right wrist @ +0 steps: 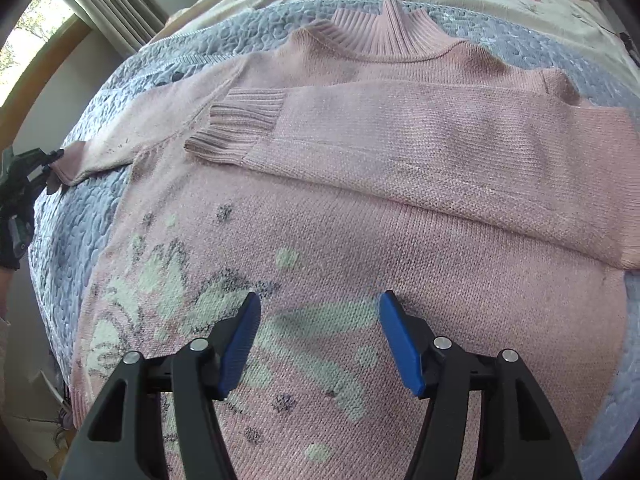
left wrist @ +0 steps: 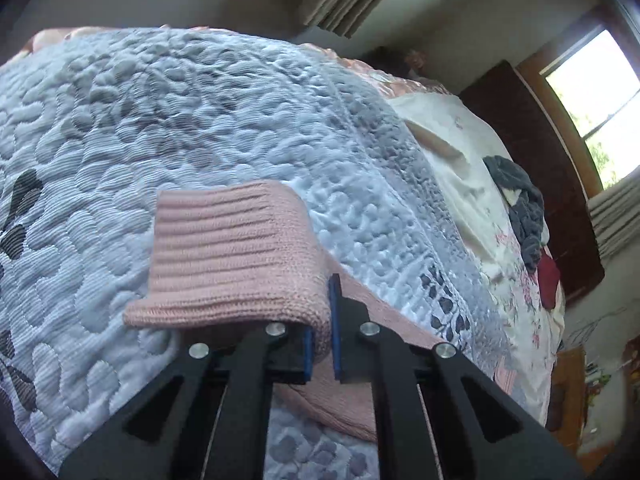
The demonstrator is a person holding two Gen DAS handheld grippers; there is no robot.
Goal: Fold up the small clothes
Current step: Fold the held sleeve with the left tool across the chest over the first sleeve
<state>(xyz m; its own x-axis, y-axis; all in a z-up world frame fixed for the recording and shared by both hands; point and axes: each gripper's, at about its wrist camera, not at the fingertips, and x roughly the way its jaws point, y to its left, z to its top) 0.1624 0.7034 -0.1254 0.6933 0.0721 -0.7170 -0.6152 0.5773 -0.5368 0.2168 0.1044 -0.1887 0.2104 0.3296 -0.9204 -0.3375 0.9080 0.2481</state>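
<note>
A pink knit sweater (right wrist: 360,216) with a pale green flower pattern lies flat on the quilted bed, collar at the far side. Its right sleeve (right wrist: 400,140) is folded across the chest, ribbed cuff pointing left. My right gripper (right wrist: 320,320) hovers open just above the sweater's lower front, nothing between its blue pads. In the left wrist view my left gripper (left wrist: 322,332) is shut on the ribbed cuff of the other sleeve (left wrist: 236,256), which is lifted and draped over the fingers. That left gripper (right wrist: 44,168) shows at the left edge of the right wrist view, holding the sleeve end.
A grey-blue quilted cover (left wrist: 160,120) spreads over the bed. Beyond it lies a floral sheet (left wrist: 460,168) with a pile of dark grey and red clothes (left wrist: 524,216). A dark headboard (left wrist: 532,160), a window (left wrist: 600,100) and curtains stand at the right.
</note>
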